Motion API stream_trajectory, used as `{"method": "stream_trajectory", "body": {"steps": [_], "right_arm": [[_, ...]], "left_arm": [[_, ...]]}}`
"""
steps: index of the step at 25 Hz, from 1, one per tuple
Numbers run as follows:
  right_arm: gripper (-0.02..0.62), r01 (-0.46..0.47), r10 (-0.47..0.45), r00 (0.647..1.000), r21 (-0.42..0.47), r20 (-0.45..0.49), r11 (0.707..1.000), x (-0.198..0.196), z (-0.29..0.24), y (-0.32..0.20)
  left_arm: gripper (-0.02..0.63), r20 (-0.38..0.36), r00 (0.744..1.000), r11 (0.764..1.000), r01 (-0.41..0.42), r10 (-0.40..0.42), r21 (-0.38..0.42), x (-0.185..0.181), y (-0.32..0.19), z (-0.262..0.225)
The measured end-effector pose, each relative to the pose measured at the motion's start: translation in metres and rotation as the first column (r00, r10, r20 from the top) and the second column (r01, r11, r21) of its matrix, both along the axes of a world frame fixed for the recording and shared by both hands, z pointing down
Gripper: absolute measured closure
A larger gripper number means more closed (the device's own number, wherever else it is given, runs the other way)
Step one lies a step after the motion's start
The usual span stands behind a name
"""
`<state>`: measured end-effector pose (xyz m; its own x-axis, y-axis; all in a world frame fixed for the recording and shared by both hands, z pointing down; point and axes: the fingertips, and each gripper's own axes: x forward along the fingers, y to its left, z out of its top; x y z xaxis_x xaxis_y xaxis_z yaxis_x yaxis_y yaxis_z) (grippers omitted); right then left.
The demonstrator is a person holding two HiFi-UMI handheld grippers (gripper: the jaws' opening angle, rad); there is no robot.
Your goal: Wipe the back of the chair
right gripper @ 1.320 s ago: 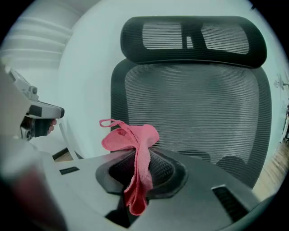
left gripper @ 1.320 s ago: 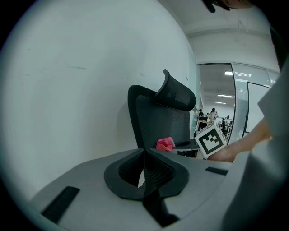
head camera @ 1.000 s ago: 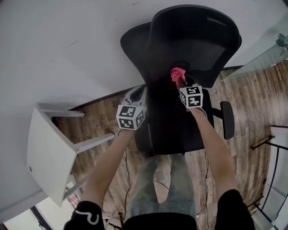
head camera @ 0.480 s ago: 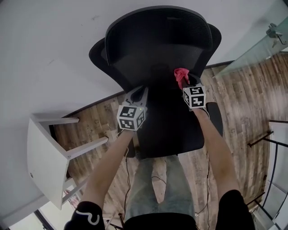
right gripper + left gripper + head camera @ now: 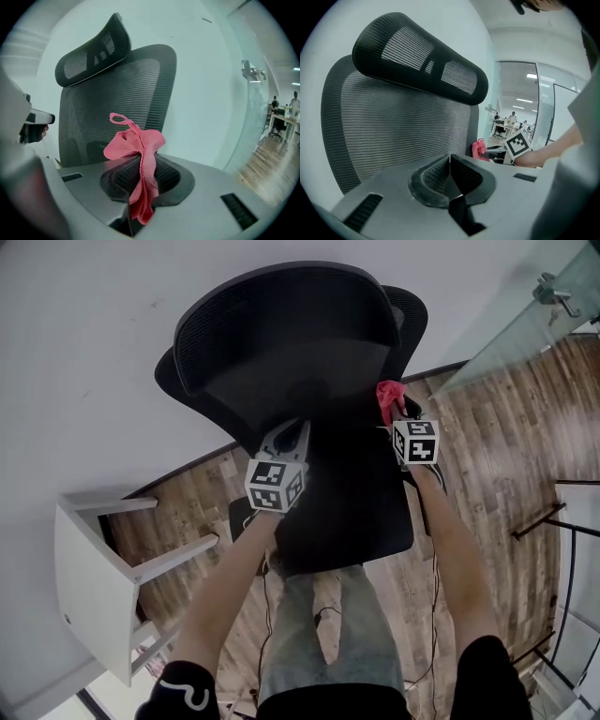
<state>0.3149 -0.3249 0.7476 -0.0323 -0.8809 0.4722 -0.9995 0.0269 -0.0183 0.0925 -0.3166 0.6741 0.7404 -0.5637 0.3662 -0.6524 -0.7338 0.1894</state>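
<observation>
1. Pinching the pink cloth (image 5: 139, 143) tight in my right gripper (image 5: 140, 174), I hold it bunched close to the black mesh chair back (image 5: 117, 98); I cannot tell if it touches.
2. My left gripper (image 5: 449, 161) has its jaws pressed together with nothing between them, aimed at the lower chair back beneath the headrest (image 5: 417, 58).
3. In the head view, the cloth sits toward the chair's right side.
4. A white table (image 5: 89, 563) stands on the wooden floor (image 5: 497, 427) to my left.

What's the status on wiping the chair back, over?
Left gripper shut, empty. Right gripper shut on pink cloth. Cloth beside the chair back edge, contact unclear. Nothing between them.
</observation>
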Motion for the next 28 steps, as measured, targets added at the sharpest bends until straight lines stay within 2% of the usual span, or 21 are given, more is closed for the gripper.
{"method": "stream_trajectory", "body": {"steps": [4,8,15,28], "right_arm": [[0.512,-0.064,0.065,0.998,-0.015,0.013,0.998,0.014,0.001,0.011],[0.512,-0.044,0.044,0.999,-0.014,0.005,0.999,-0.015,-0.001,0.016],[0.512,0.064,-0.064,0.998,-0.013,-0.022,0.998,-0.112,-0.004,0.018],[0.512,0.229,-0.229,0.973,-0.003,0.015,0.973,-0.308,0.0,-0.003]], "left_arm": [[0.585,-0.005,1.0,1.0,0.003,-0.003,-0.007,-0.01,0.007,0.002],[0.586,-0.01,1.0,1.0,0.016,-0.016,-0.008,-0.035,0.011,0.002],[0.586,-0.015,0.999,0.999,0.05,-0.05,-0.001,-0.106,0.016,-0.002],[0.586,-0.004,0.987,0.987,0.163,-0.163,-0.003,-0.278,0.015,0.003]]}}
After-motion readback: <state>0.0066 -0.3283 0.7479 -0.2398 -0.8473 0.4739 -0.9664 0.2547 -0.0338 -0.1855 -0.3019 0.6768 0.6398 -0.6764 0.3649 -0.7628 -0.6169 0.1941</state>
